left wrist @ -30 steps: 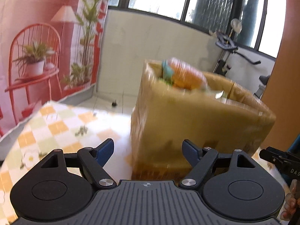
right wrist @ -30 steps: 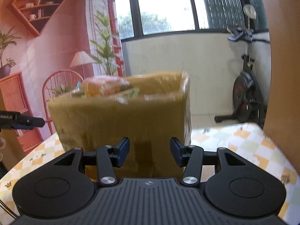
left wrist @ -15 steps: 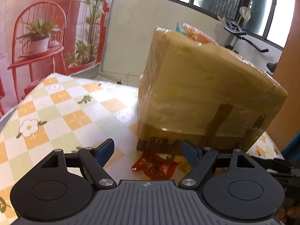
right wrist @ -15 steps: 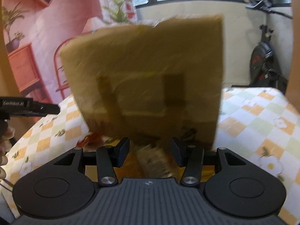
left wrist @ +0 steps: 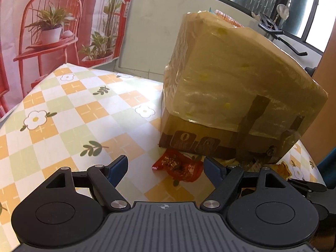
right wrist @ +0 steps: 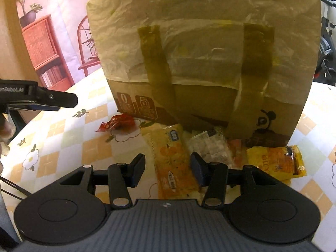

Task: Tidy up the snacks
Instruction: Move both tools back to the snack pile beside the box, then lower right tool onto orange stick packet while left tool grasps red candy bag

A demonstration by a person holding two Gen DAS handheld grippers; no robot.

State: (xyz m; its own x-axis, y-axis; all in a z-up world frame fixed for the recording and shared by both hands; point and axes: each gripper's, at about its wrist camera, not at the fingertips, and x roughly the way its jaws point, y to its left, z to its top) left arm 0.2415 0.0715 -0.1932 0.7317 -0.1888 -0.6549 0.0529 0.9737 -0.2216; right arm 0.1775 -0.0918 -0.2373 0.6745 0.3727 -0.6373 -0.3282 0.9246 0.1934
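While half a second ago only one red packet was showing under the left view, both cameras are now sitting lower and nearer, and the tape-wrapped brown cardboard box (left wrist: 235, 88) is filling more of each view, its orange-topped contents (left wrist: 226, 17) now reduced to a sliver above the rim.

Item 1: cardboard box, count one, standing on the checked orange, green and white floral tablecloth (left wrist: 69, 113), its lower front edge touching or just overhanging the snacks; two dark tape strips (right wrist: 157, 63) are running down its face.

Item 2: snack packets on the cloth, count at least five in the right wrist view. One crinkled red foil packet (right wrist: 116, 124) is lying by the box's left corner. One long orange flat packet (right wrist: 174, 159) is lying between the right gripper's fingers, untouched. One whitish clear packet (right wrist: 210, 147) is lying just beside it, one small reddish packet (right wrist: 236, 149) is partly hidden, and one yellow foil packet (right wrist: 275, 161) is lying near the right corner.

Item 3: left gripper (left wrist: 166, 166), count one, jaws spread wide and holding nothing, the red foil packet (left wrist: 178, 166) lying between the tips.

Item 4: right gripper (right wrist: 167, 168), count one, jaws parted at a middling width, holding nothing.

Open room: bare cloth is stretching to the left of the box as far as the table edge; to the right, only a narrow strip is showing beyond the yellow packet.
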